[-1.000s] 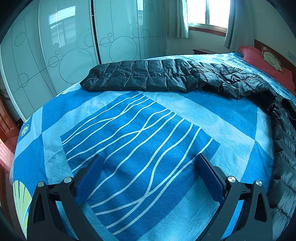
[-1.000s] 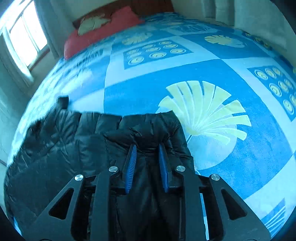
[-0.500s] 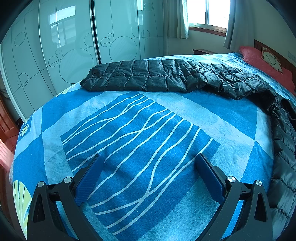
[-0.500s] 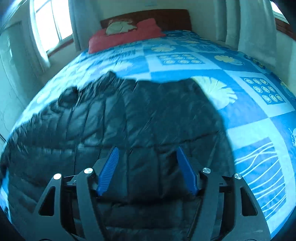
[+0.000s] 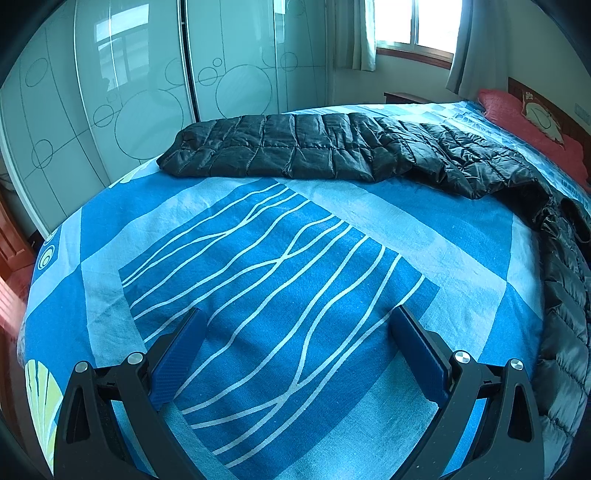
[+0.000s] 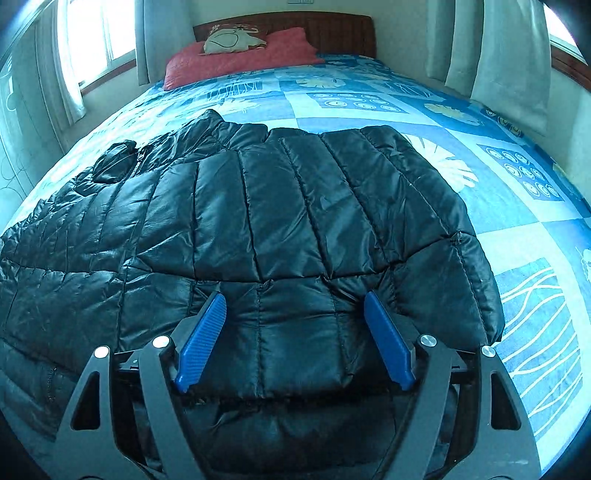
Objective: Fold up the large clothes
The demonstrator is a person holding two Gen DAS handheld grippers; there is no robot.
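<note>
We count one black puffer jacket (image 6: pixel 280 221) | one bedspread (image 5: pixel 295 295) | left gripper (image 5: pixel 295 325) spread wide, empty | right gripper (image 6: pixel 295 306) opening over jacket, pads clear | jacket's hem cut off.

Blue patterned bedsheet (image 5: pixel 280 258), red pillow (image 6: pixel 243 59), mirrored wardrobe doors (image 5: pixel 129 74), curtained window (image 5: pixel 413 22)

black quilted shiny jacket (image 6: pixel 280 221). bed sheet (image 5: pixel 280 280) blue and pale-blue patchwork, white wavy lines on a dark blue square, pale yellow-green leaf prints, ring motifs. pillow (image 6: pixel 255 55) red-pink, with a cream cushion (image 6: pixel 232 41) on it. headboard (image 6: pixel 332 33) dark brown wood. wardrobe doors (image 5: pixel 147 92) pale glossy with thin circle outlines. curtains (image 6: pixel 513 55) off-white. left gripper (image 5: pixel 295 354) and right gripper (image 6: pixel 293 338): black frames, blue ribbed pads.
</note>
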